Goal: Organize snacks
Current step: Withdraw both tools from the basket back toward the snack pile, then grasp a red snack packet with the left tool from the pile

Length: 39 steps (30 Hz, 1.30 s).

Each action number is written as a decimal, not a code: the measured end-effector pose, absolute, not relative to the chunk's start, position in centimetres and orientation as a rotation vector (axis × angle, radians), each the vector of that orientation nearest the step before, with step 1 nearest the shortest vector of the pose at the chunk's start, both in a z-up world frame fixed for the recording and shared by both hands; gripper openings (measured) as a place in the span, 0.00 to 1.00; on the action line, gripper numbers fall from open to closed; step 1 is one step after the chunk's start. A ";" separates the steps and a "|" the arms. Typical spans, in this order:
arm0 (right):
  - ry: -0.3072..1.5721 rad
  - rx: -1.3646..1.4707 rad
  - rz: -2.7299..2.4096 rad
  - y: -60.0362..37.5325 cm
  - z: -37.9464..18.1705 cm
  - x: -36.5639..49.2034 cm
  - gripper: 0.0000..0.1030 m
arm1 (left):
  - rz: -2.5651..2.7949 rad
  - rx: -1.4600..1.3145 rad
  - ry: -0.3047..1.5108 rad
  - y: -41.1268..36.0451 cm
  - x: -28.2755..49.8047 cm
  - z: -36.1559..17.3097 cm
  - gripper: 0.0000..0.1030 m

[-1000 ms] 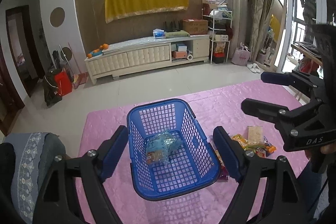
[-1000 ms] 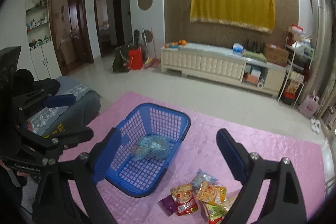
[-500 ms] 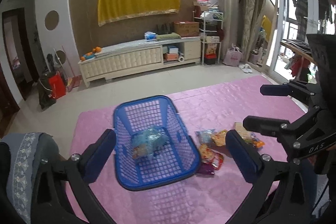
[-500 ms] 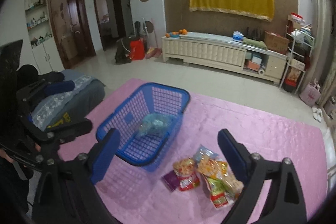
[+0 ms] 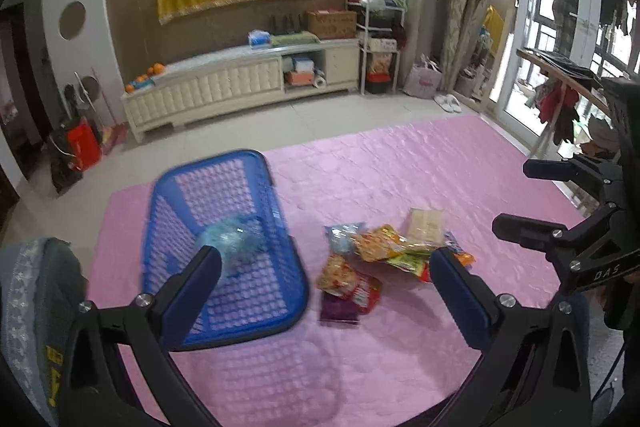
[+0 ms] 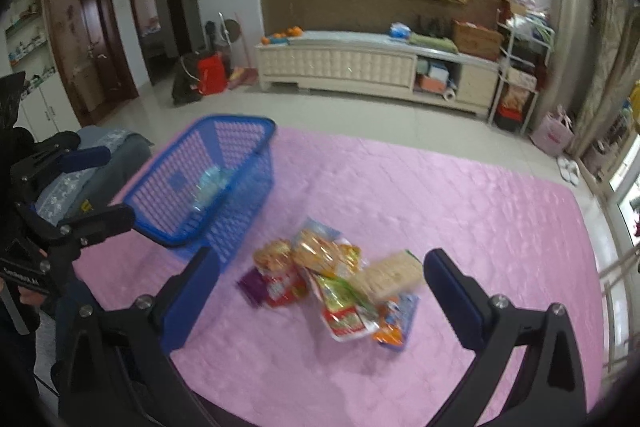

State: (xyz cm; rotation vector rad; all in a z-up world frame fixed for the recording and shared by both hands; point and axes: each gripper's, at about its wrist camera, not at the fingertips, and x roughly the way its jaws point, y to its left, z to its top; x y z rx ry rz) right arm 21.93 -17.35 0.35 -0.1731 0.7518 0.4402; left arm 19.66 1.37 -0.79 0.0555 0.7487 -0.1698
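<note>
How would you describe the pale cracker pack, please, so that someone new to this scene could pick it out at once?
Start at the pink cloth and find the blue basket on it; beside the basket lies a loose pile of snack packets. The cracker pack sits at the pile's edge farthest from the basket. It alone is a plain beige, flat rectangle, while its neighbours are crinkly bags in red, orange, green and purple.
</note>
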 end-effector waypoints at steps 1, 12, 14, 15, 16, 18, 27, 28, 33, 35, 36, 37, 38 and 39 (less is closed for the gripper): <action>0.761 -0.177 0.434 -17.8 0.0 21.9 1.00 | -0.179 0.054 0.757 0.8 19.7 -1.0 1.00; 0.854 -0.188 0.369 -23.1 -4.0 22.4 1.00 | -0.260 0.025 0.880 -4.8 21.4 -5.6 1.00; 0.861 -0.180 0.351 -23.8 -4.6 22.5 1.00 | -0.271 0.003 0.909 -5.6 21.7 -6.5 1.00; 0.865 -0.174 0.345 -24.1 -4.9 22.6 1.00 | -0.276 -0.008 0.920 -5.9 21.8 -6.8 1.00; 0.870 -0.167 0.336 -24.5 -5.2 22.6 1.00 | -0.281 -0.024 0.934 -6.2 22.0 -7.4 1.00; 0.876 -0.161 0.326 -25.1 -6.0 22.6 1.00 | -0.283 -0.052 0.960 -6.8 22.2 -8.4 1.00; 0.911 -0.143 0.282 -27.3 -9.0 23.0 1.00 | -0.305 -0.109 1.075 -8.9 24.5 -12.2 0.79; 0.914 -0.136 0.280 -27.5 -9.2 23.2 1.00 | -0.298 -0.106 1.081 -9.1 24.8 -12.6 0.79; 0.924 -0.110 0.279 -28.1 -10.2 24.3 1.00 | -0.253 -0.126 1.138 -9.3 26.9 -14.7 0.78; 0.927 -0.100 0.283 -28.3 -10.5 24.7 1.00 | -0.232 -0.165 1.168 -8.9 27.8 -15.5 0.67; 0.929 -0.095 0.283 -28.4 -10.7 24.8 1.00 | -0.226 -0.186 1.181 -8.7 28.2 -15.8 0.64; 0.932 -0.088 0.285 -28.5 -10.8 24.9 1.00 | -0.223 -0.214 1.197 -8.5 28.6 -16.2 0.58; 0.935 -0.080 0.286 -28.6 -11.0 25.1 1.00 | -0.226 -0.233 1.211 -8.4 29.0 -16.6 0.52; 0.938 -0.074 0.287 -28.7 -11.1 25.3 1.00 | -0.225 -0.233 1.217 -8.7 29.4 -16.9 0.50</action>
